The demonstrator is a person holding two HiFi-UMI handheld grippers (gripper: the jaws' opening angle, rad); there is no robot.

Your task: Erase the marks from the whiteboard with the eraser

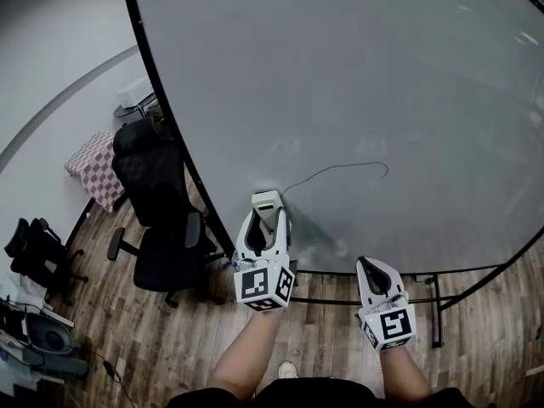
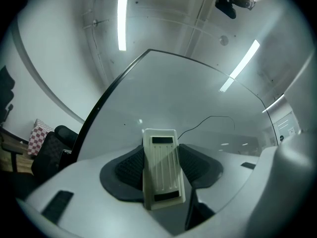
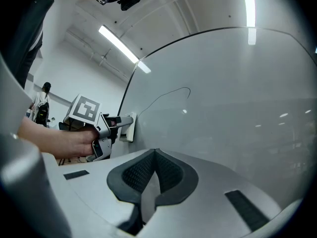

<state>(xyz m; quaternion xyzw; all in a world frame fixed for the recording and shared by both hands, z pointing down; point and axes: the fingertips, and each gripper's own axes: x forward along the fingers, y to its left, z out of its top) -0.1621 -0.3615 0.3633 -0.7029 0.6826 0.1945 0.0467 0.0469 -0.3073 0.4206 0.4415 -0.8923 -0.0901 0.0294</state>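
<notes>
Holding eraser [image 1: 267, 202] at whiteboard [image 1: 382, 83], office chair [image 1: 157, 198] alongside

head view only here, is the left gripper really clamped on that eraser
Observer: Yes. The left gripper view shows the left gripper with both jaws pressed on the cream ribbed plastic eraser.
Operator: right one holding anything
Observer: No. The right gripper has its jaws together with nothing between them.
Operator: eraser on the board
Observer: In the right gripper view it looks flat against the white whiteboard, beside the lower end of the thin black line.
</notes>
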